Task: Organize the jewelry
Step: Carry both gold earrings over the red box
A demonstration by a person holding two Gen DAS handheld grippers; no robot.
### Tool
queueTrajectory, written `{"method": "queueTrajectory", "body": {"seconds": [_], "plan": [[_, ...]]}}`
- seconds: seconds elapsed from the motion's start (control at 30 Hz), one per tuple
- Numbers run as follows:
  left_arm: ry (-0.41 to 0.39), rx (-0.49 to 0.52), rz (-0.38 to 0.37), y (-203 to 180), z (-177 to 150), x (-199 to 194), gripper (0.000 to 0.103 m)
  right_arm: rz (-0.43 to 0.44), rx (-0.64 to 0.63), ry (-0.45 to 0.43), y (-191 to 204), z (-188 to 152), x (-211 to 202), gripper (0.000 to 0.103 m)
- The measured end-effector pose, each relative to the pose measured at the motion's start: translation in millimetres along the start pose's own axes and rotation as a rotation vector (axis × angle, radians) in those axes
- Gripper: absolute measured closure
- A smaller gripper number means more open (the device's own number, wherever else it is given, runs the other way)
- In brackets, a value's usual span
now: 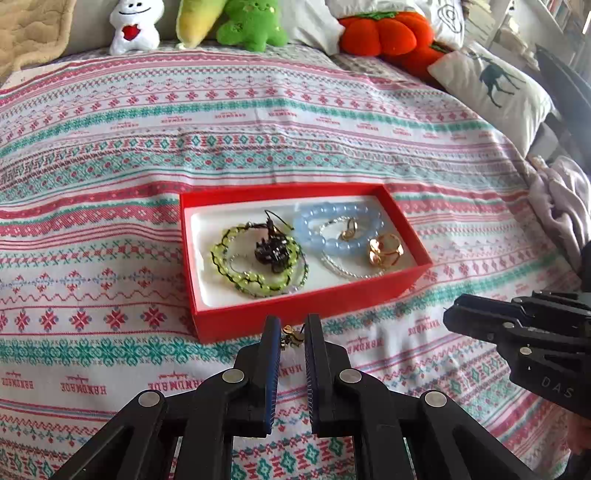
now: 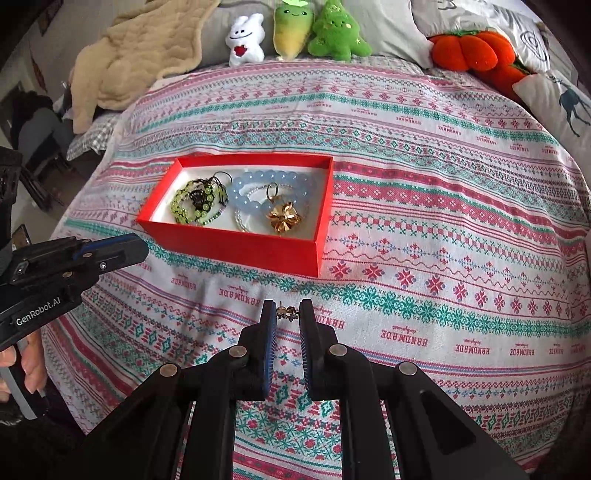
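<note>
A red box [image 1: 303, 308] [image 2: 236, 253] with a white lining lies on the patterned bedspread. Inside it are a green bead bracelet [image 1: 255, 280] [image 2: 184, 206], a black piece [image 1: 271, 251], a blue bead bracelet [image 1: 317, 229] [image 2: 243, 192] and gold pieces [image 1: 384, 253] [image 2: 283, 218]. My left gripper [image 1: 291, 332] hovers just short of the box's near wall, shut on a small gold earring [image 1: 291, 338]. My right gripper [image 2: 288, 310] hangs over the bedspread before the box, shut on another small earring [image 2: 289, 314]. Each gripper shows at the edge of the other's view.
Plush toys [image 2: 295, 33] and an orange pumpkin cushion [image 2: 472, 48] line the far side of the bed. A beige blanket [image 2: 140, 51] lies at the far left, a deer pillow [image 1: 491, 85] at the right. A hand [image 2: 26, 365] holds the left gripper's handle.
</note>
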State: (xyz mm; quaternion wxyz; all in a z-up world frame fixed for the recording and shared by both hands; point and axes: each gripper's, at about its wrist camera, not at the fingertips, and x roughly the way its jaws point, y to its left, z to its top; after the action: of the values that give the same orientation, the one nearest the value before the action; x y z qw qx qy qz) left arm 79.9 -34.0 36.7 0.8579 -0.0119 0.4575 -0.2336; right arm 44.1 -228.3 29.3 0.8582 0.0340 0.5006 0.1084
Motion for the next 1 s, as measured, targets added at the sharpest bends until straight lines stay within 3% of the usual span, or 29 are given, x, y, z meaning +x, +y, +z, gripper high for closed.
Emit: {"method": "queueTrajectory", "body": {"seconds": [0.63,1.0], "plan": [[-0.003,-0.053,0.116,22,28,48,0.094,0.03,0.126,-0.048,-5,62,31,0.09],[0.002,-0.041,0.119,26,32,51,0.089,0.048,0.139,-0.05,-7,74,48,0.089]]}}
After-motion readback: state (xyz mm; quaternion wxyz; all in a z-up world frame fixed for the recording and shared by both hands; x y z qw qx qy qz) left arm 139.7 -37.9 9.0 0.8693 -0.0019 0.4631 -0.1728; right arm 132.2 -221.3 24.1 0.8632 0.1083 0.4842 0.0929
